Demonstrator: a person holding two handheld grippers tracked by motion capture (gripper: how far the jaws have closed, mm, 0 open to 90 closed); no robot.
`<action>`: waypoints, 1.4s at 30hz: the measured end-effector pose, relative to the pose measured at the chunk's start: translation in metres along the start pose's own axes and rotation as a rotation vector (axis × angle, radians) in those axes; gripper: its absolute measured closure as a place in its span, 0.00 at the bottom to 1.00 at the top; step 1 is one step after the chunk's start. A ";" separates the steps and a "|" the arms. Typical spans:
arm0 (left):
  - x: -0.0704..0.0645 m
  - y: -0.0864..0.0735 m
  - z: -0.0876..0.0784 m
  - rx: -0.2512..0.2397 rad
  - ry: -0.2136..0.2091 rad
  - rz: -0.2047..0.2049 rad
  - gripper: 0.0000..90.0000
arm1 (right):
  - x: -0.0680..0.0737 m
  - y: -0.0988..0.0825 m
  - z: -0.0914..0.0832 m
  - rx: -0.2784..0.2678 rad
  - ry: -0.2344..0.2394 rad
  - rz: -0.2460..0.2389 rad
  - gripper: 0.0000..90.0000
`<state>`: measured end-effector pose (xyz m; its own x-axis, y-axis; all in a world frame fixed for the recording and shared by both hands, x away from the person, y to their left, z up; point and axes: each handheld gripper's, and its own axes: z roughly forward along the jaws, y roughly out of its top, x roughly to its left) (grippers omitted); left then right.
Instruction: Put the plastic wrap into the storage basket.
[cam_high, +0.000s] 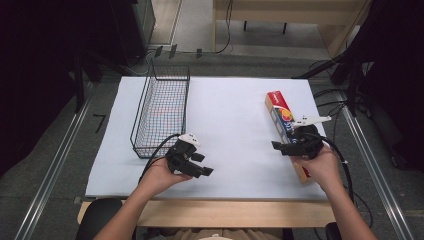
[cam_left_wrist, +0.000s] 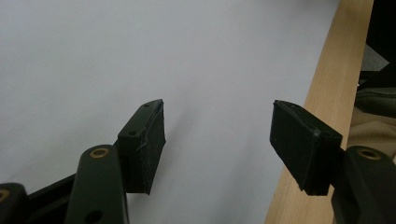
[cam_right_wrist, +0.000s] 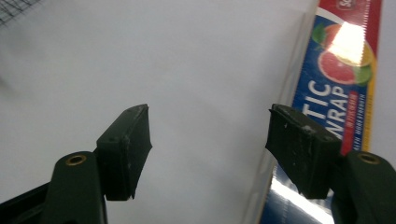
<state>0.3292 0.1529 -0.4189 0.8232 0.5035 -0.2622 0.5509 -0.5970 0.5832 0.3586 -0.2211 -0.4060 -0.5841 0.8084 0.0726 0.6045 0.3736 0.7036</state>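
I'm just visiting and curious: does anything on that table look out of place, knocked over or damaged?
Nothing stands out. The plastic wrap box lies flat and looks intact near the right gripper, and the wire basket stands upright on the white table.

Both forearms reach in from the near edge; the left hand-held gripper (cam_high: 200, 164) lies angled toward the middle, jaws parted with nothing between them; the right hand-held gripper (cam_high: 278, 147) points leftward, jaws likewise apart and empty.
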 end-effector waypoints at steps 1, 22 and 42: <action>0.000 0.000 0.000 0.002 0.000 0.000 0.40 | -0.002 0.000 -0.001 0.000 -0.015 0.001 0.35; -0.004 0.000 0.010 0.031 -0.016 0.006 0.40 | -0.042 -0.022 0.024 0.188 -0.176 0.144 0.30; -0.001 0.000 0.008 0.031 0.002 0.005 0.40 | -0.053 -0.013 0.046 0.358 -0.147 0.231 0.43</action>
<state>0.3291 0.1474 -0.4244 0.8255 0.5021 -0.2578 0.5511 -0.6184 0.5602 0.4066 -0.2478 -0.4517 -0.3443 0.9354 0.0802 0.8744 0.2884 0.3902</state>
